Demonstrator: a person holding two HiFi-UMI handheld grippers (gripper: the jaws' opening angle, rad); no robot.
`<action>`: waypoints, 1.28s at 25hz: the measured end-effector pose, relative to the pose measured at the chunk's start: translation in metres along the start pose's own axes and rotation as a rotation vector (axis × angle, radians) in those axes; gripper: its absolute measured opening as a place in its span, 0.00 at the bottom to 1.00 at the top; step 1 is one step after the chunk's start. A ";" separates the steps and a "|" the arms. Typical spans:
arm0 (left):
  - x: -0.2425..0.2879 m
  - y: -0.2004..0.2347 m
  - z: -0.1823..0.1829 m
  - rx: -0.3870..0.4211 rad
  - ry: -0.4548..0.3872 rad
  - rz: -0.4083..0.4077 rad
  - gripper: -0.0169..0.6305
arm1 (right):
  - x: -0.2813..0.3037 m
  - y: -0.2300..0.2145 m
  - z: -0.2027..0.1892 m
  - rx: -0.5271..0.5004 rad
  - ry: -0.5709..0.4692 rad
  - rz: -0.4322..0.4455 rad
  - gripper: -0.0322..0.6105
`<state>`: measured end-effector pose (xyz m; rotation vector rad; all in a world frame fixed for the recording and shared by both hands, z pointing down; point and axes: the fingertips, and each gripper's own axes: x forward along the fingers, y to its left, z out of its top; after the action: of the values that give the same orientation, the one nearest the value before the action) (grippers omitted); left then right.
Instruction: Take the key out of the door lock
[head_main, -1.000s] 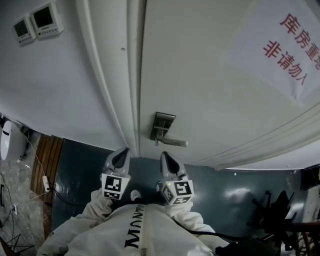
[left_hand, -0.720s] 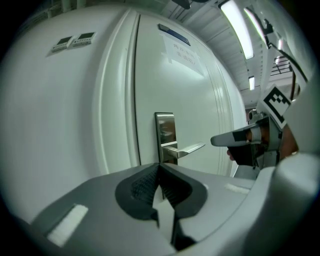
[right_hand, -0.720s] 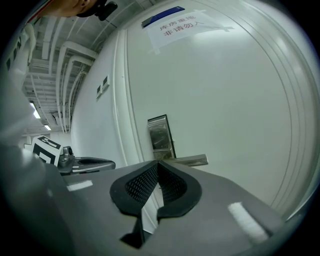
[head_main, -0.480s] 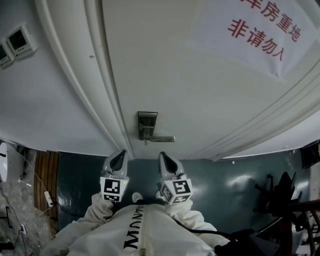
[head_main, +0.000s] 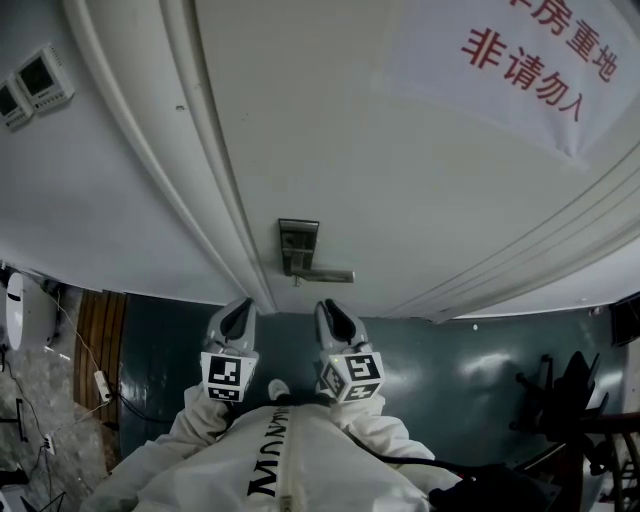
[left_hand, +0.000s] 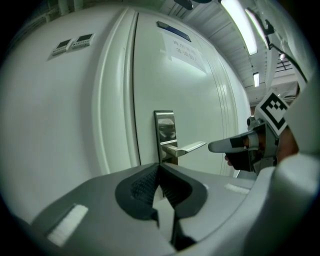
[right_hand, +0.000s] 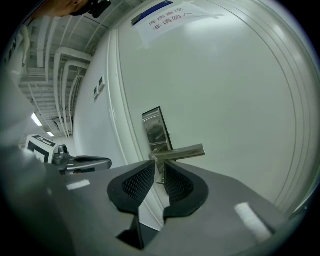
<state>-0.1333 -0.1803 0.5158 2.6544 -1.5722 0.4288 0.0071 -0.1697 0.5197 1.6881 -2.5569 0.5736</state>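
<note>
**Key in the lock, both grippers short of it**

A metal lock plate (head_main: 298, 245) sits on the white door (head_main: 350, 120), close to the door's left edge. The lever handle (head_main: 330, 274) runs rightward from the plate's lower part. Just below the handle, what looks like the key (right_hand: 160, 177) sticks out of the plate; it is small and hard to make out.

Both grippers hover below the plate, well apart from it and touching nothing. The left gripper (left_hand: 159, 169) is under the plate's left side, its jaws together and empty. The right gripper (right_hand: 156, 172) is under the handle. Its jaws are opening, a narrow gap shows between the pads, and nothing is clamped between them. A sign (head_main: 510, 60) with red print hangs up and right of the plate.
</note>
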 end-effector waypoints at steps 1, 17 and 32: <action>0.000 0.000 0.000 -0.001 0.002 0.001 0.03 | 0.001 0.000 -0.002 0.003 0.004 0.001 0.12; -0.001 -0.010 0.007 0.020 -0.013 -0.033 0.03 | 0.028 -0.025 -0.056 0.953 -0.060 0.141 0.26; -0.009 0.003 0.003 0.020 -0.019 -0.049 0.03 | 0.048 -0.026 -0.074 1.232 -0.191 0.171 0.26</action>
<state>-0.1390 -0.1741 0.5107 2.7137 -1.5117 0.4202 -0.0026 -0.1983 0.6073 1.6949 -2.5750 2.4584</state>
